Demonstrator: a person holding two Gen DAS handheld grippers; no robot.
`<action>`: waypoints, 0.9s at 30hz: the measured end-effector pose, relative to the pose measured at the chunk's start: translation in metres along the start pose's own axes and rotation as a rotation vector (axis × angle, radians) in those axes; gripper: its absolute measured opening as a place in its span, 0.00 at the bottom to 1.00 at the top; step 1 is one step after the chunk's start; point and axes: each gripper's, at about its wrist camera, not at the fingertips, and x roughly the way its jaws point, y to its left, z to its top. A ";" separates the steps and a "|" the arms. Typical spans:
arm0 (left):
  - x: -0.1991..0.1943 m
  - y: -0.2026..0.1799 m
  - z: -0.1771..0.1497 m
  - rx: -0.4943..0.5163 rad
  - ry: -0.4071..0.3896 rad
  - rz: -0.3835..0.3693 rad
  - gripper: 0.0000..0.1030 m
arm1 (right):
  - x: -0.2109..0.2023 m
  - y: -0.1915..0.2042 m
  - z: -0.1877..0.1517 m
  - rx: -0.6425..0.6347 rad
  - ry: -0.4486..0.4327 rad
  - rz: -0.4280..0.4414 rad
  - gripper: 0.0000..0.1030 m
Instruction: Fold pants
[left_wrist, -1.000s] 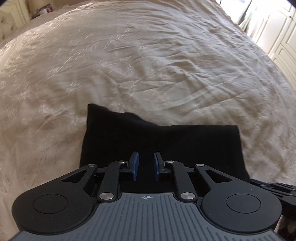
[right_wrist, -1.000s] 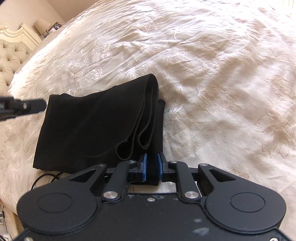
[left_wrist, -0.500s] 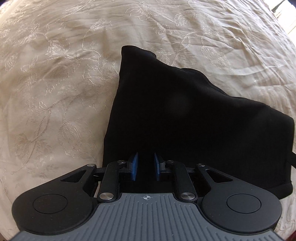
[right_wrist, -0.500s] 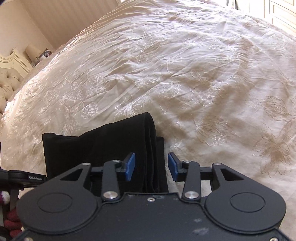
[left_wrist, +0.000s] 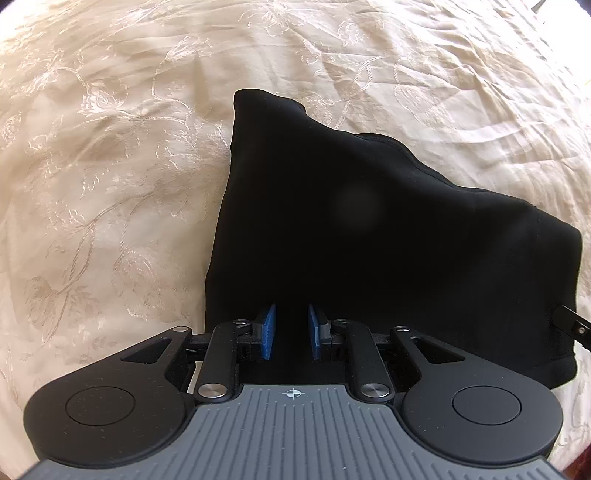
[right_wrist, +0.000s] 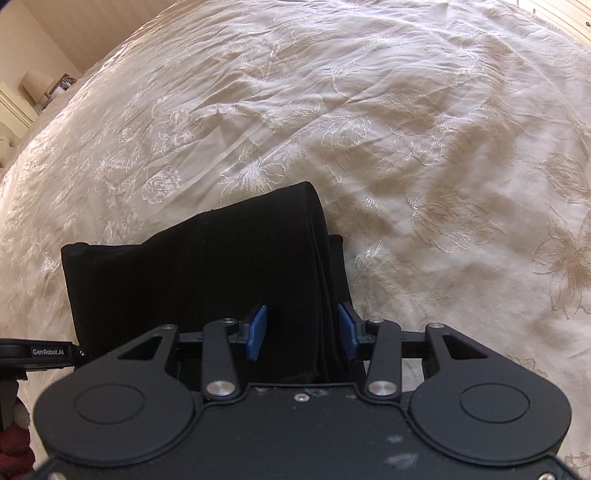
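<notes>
The black pants (left_wrist: 369, 236) lie folded into a compact stack on the cream bedspread. In the left wrist view my left gripper (left_wrist: 291, 332) hovers over the stack's near left edge with its blue pads a small gap apart, holding nothing. In the right wrist view the pants (right_wrist: 207, 269) show their layered folded edge on the right side. My right gripper (right_wrist: 302, 332) is open wide, its pads straddling that layered edge without pinching it. The left gripper's arm (right_wrist: 40, 352) shows at the left edge of that view.
The embroidered cream bedspread (right_wrist: 406, 129) spreads wide on all sides of the pants. A lamp and bedside things (right_wrist: 40, 86) stand far back left. The right gripper's tip (left_wrist: 576, 326) pokes in at the right edge of the left wrist view.
My right gripper let go of the pants' folded edge and opened wide. My left gripper moved up over the stack and looks down on it. The pants lie still.
</notes>
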 end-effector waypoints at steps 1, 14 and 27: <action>0.000 0.001 0.000 0.003 0.001 -0.002 0.18 | -0.002 0.001 -0.001 -0.008 -0.006 -0.004 0.23; -0.033 0.018 0.017 0.049 -0.098 -0.015 0.19 | -0.019 -0.007 -0.029 0.033 -0.009 0.007 0.13; 0.019 -0.008 0.086 0.138 -0.083 0.030 0.19 | -0.012 -0.001 -0.021 0.010 -0.018 -0.029 0.15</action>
